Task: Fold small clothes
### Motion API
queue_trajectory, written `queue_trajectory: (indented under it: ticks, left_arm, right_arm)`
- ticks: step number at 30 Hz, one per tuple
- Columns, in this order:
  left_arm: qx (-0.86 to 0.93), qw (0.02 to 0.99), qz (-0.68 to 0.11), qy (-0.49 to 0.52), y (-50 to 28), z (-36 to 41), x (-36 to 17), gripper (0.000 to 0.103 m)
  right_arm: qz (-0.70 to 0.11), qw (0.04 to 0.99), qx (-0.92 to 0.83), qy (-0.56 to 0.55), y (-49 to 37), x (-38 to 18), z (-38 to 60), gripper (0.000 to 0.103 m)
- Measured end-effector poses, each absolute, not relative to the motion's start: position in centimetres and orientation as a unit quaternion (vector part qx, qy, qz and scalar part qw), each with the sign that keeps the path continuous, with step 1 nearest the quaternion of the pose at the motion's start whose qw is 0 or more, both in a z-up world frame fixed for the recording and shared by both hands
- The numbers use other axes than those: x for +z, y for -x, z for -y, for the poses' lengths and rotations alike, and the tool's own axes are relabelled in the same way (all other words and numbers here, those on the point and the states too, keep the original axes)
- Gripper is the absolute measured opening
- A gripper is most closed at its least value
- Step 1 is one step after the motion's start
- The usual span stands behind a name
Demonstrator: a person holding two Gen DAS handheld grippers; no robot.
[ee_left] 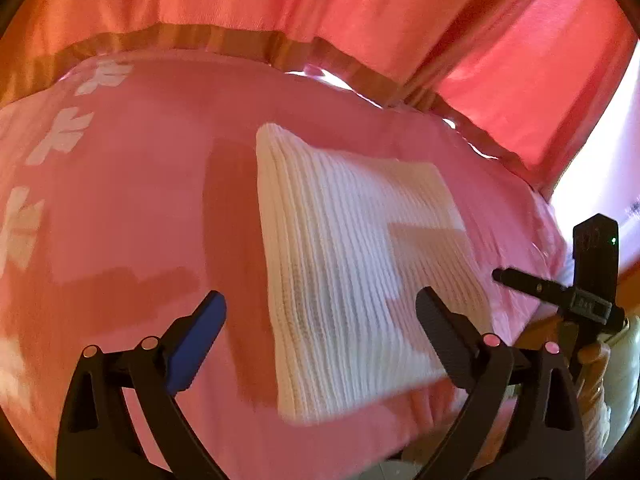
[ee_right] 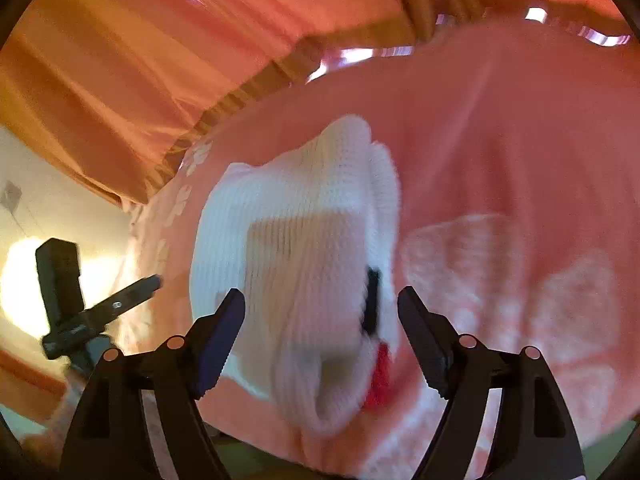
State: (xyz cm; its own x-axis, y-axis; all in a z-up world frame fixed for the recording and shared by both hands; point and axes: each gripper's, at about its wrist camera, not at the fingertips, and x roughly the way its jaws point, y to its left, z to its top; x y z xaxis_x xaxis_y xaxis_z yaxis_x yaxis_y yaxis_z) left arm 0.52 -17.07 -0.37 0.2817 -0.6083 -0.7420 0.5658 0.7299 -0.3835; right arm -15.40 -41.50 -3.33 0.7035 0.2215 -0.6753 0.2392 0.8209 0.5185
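Note:
A white ribbed knit garment [ee_left: 352, 264] lies folded into a rough rectangle on the pink bedspread [ee_left: 132, 208]. My left gripper [ee_left: 320, 320] hovers over its near edge, jaws wide apart, pads touching nothing. In the right wrist view the same white garment [ee_right: 296, 248] looks bunched, with a black mark and a red patch [ee_right: 380, 376] at its near right side. My right gripper [ee_right: 322, 300] stands open above it, fingers on either side and clear of the cloth. The other gripper shows at the edge of each view, the right one [ee_left: 560, 292] and the left one [ee_right: 120, 300].
Pink-orange curtains [ee_left: 360, 8] with a striped hem hang close behind the bed. The bedspread carries white flower prints [ee_left: 56, 140] on the left and a larger pale print [ee_right: 520, 300] on the right. Bright light comes from the far side [ee_right: 24, 280].

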Motion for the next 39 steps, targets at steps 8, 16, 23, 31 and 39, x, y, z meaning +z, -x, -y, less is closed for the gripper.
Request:
queue_trajectory:
  ticks: [8,16,23,31,39]
  left_arm:
    - [-0.38,0.746,-0.545,0.042,-4.2,20.7,-7.8,0.095]
    - [-0.415,0.748,-0.518,0.023,-3.4,23.4,-6.7,0.06]
    - [-0.43,0.753,-0.498,0.032,-2.2,22.5,0.6,0.05]
    - [-0.465,0.816,-0.343,0.019,0.4,16.4,18.7,0.052]
    - [-0.438,0.871,-0.222,0.013,0.6,8.8,29.0,0.056]
  right_arm:
    - [-0.448,0.818,0.014,-0.361,11.3,-9.9,42.9,0.075]
    - [-0.42,0.831,0.032,-0.363,11.3,-9.4,42.3,0.033]
    - [-0.339,0.884,0.031,-0.322,13.4,-0.5,39.4,0.032]
    - [-0.219,0.946,0.073,-0.227,16.7,15.9,33.3,0.032]
    - [-0.138,0.968,0.127,-0.169,15.2,25.0,27.1,0.033]
